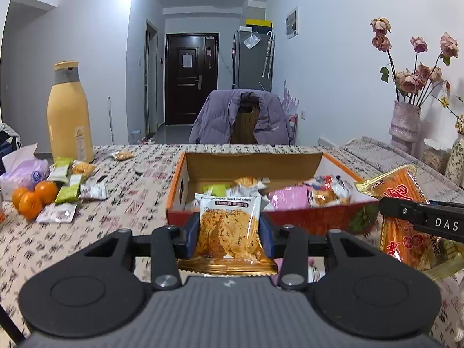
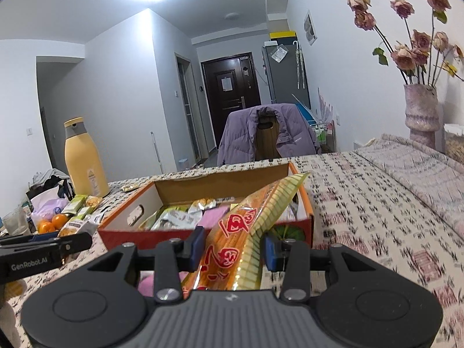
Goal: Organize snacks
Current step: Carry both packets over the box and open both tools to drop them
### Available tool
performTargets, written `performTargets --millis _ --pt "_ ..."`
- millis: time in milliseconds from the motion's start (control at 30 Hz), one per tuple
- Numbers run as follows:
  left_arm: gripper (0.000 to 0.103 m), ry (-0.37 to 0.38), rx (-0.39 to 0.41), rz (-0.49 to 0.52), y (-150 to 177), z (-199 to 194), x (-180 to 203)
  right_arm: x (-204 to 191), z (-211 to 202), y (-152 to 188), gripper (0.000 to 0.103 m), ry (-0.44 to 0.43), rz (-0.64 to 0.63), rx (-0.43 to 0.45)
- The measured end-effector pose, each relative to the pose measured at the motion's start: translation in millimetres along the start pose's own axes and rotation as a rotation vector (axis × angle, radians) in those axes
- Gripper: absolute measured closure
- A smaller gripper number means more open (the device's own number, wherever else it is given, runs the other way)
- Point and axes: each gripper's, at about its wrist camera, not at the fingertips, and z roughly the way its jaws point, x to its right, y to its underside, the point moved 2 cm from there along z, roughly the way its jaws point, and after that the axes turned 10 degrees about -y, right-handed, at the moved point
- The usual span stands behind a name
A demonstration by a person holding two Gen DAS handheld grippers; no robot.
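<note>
Patterned cloth covers the counter (image 1: 121, 203), where an open cardboard box (image 1: 333, 219) holds mixed snacks. Just before it, the left tool (image 1: 229, 232) pinches an oat crisp packet (image 1: 229, 226); the right tool (image 2: 232, 249) pinches a long orange snack bag (image 2: 232, 240) tilted over the box's near wall.

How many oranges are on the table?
3, clustered at the table's left edge beside the tissue pack: one at the back, one far left, one in front. More could be hidden behind the loose snack packets.
</note>
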Motion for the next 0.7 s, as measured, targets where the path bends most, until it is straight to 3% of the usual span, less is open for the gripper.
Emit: performTargets --millis 700 --pt "0.060 0.023 0.006 0.005 -68 98 33 37 106 -71 0.063 -0.034 0.014 -0.042"
